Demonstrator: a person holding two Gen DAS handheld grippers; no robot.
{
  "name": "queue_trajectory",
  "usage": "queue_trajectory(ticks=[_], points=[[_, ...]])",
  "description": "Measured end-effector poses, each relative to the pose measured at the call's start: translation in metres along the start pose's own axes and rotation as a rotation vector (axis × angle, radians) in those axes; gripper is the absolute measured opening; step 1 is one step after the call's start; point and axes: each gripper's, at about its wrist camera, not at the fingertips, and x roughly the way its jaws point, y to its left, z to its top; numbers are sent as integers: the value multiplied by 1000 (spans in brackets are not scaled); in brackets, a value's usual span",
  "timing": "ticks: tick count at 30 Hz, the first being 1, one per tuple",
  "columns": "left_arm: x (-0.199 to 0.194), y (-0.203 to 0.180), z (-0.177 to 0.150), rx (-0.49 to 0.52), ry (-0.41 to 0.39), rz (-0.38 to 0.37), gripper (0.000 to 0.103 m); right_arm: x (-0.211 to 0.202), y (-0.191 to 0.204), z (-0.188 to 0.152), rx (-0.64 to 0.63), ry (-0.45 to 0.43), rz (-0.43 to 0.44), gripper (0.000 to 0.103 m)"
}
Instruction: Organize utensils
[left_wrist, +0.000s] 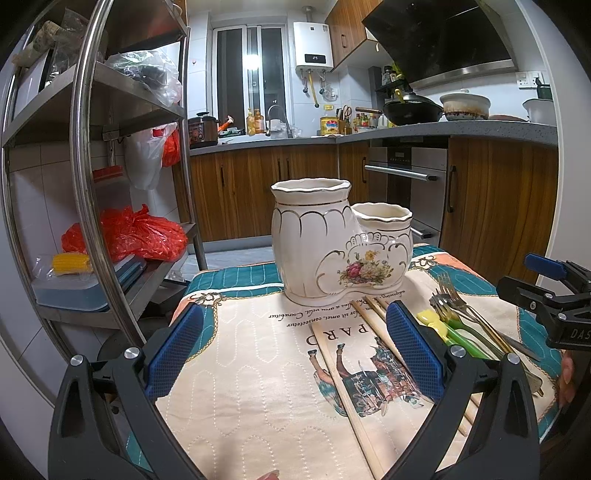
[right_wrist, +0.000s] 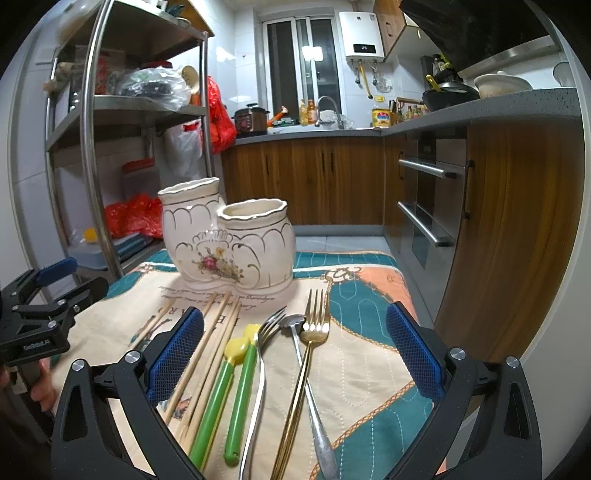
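A white two-cup ceramic utensil holder with gold trim and a flower print stands on the patterned cloth; it also shows in the right wrist view. Both cups look empty. Near its base lie wooden chopsticks, two green-handled yellow-tipped utensils, a silver fork, a gold fork and a silver spoon. My left gripper is open and empty above the cloth. My right gripper is open and empty above the utensils.
A steel shelf rack with red bags stands to the left. Wooden cabinets and an oven stand to the right and behind. The cloth-covered table ends just beyond the holder.
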Motion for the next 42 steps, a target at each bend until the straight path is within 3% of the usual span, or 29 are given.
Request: queue_trajectory(ticks=[42], points=[[7,-1,-1,-12,22,-15,98,5,2,-2,19,23,12,98]])
